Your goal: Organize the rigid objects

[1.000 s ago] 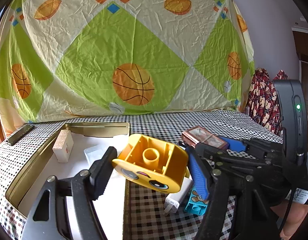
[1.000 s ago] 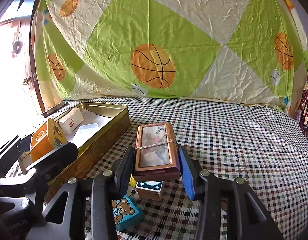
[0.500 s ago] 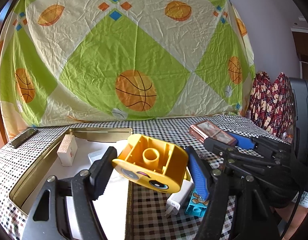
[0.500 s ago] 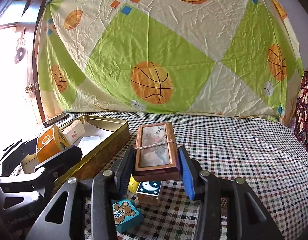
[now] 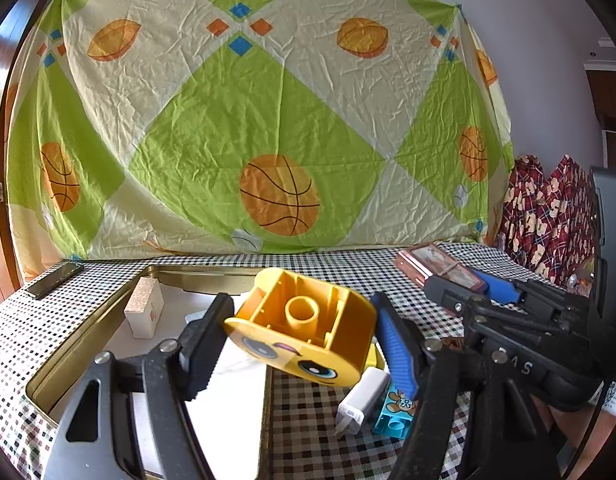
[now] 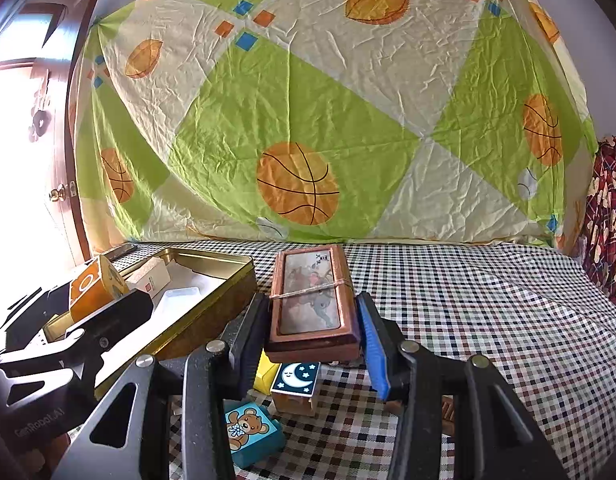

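My left gripper [image 5: 299, 332] is shut on a yellow toy block [image 5: 303, 326] with a cartoon face, held in the air over the right edge of the gold tin tray [image 5: 83, 340]. The block also shows in the right wrist view [image 6: 93, 288]. My right gripper [image 6: 312, 320] is shut on a brown framed box [image 6: 310, 300] tied with string, held above the checkered table. That box shows in the left wrist view [image 5: 436, 268] to the right. The tray [image 6: 223, 280] lies left of the right gripper.
In the tray lie a small white carton [image 5: 144, 308] and a clear plastic lid [image 6: 179, 294]. On the cloth below the grippers lie a white charger [image 5: 362, 400], a teal bear block [image 6: 251, 432] and a moon block [image 6: 295, 380]. A dark phone [image 5: 53, 279] lies far left.
Both grippers have risen with their objects, so the table and tray sit lower in both views. Grips are unchanged.
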Available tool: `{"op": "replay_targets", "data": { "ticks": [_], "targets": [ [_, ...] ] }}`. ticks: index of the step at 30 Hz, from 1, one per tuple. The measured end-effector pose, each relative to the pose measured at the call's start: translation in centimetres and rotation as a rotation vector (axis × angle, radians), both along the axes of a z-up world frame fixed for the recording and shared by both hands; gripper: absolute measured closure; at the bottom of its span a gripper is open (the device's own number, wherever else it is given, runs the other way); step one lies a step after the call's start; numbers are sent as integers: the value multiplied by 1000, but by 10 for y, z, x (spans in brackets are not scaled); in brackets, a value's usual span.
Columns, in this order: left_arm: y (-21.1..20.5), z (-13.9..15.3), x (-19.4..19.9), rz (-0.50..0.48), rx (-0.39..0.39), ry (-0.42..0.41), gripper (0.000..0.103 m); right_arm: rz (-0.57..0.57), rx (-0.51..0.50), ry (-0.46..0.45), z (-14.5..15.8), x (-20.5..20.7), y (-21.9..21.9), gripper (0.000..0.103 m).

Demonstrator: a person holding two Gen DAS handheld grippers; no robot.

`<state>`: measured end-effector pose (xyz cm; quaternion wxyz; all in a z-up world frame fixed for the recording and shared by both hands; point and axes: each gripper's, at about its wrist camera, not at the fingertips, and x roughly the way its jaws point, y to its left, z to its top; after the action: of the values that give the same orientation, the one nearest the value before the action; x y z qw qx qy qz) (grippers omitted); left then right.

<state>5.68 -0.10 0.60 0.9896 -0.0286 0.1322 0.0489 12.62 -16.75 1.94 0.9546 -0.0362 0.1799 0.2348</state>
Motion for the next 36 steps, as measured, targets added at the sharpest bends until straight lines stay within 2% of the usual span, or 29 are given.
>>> {"op": "replay_targets", "data": {
  "ticks": [9, 17, 36],
  "targets": [
    [3, 2, -6, 19, -7, -33, 33, -10, 27, -45, 5, -11, -5, 57],
    [-3, 4, -13, 26, 24, -68, 33, -8, 40, -90, 10, -22, -7, 57],
    [0, 7, -26, 52, 37, -128, 33, -29, 84, -185, 17, -45, -14, 57]
  ]
}}
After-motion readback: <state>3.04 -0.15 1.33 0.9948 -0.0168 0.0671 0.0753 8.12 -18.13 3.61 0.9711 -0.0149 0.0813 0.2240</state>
